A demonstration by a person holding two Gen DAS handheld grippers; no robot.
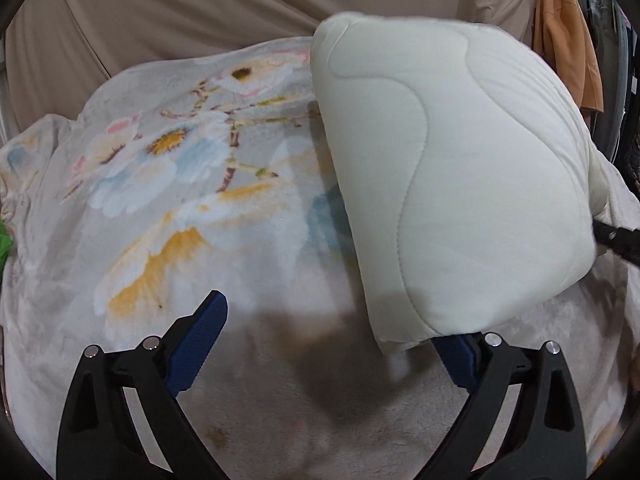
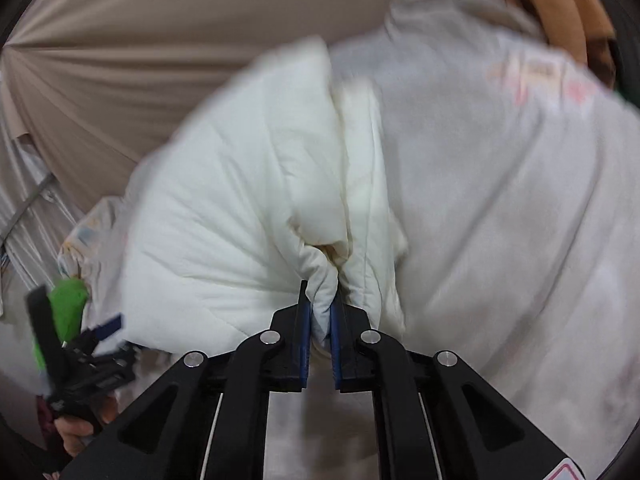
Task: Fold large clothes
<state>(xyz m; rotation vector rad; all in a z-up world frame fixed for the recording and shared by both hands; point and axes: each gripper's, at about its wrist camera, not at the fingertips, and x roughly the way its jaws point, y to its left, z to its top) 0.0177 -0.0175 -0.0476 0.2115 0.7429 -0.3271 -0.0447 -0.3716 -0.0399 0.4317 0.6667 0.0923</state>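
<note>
The right gripper point(image 2: 320, 308) is pinching its blue pads tight on a bunch of white quilt point(image 2: 248, 200). The left gripper point(image 1: 332, 344) is standing wide apart, gripping nothing, in a person's hand point(image 2: 76, 428).

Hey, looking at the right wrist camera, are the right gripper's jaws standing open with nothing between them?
No, the right gripper has its jaws pinched shut on a bunched fold of the white quilt.

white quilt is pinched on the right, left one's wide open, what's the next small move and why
Probably close the left hand-held gripper on the quilt's near corner. Its jaws stand wide open with that corner at the right finger, while the right hand-held gripper already pinches a bunched fold, so a second grip would let both spread it over the flowered blanket.
</note>
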